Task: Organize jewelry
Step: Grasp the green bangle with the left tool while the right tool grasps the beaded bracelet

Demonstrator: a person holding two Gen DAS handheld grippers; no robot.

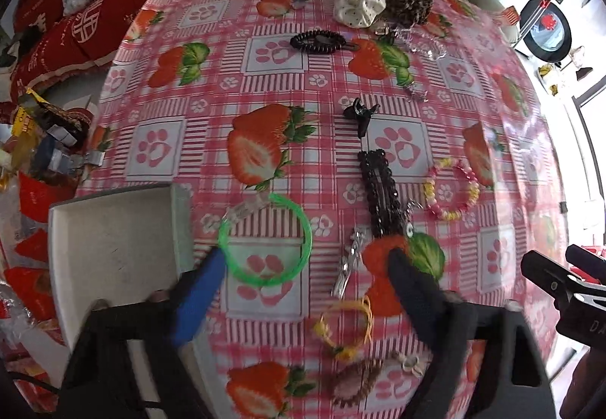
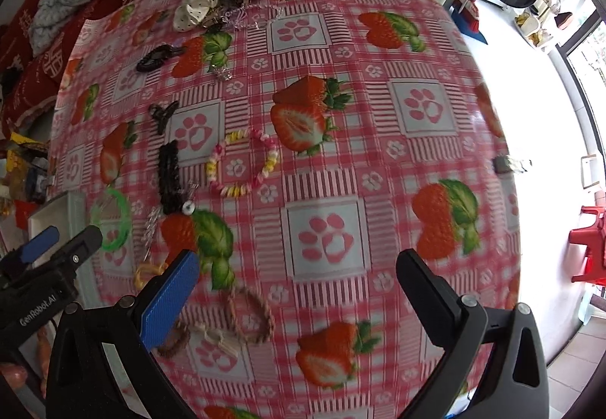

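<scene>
jewelry lies scattered over the tablecloth (image 1: 265, 78), none of it sorted as far as we see. the white tray (image 1: 113, 248) at the table's left edge looks empty. just right of the tray: green bangle (image 1: 265, 237), silver clip (image 1: 346, 267), yellow cord bracelet (image 1: 346, 324). further out: black beaded clip (image 1: 380, 192), pastel bead bracelet (image 1: 450, 188), black claw clip (image 1: 360, 114), dark coil tie (image 1: 318, 40), and scrunchies (image 1: 360, 2) at the far edge. a woven bracelet (image 2: 250, 316) sits near the right gripper (image 2: 299, 290).

left gripper (image 1: 303, 286): jaws apart, holding nothing, above the bangle and yellow bracelet. right gripper: jaws apart, holding nothing.

we judge the task barely begun; every piece remains to be moved.
</scene>
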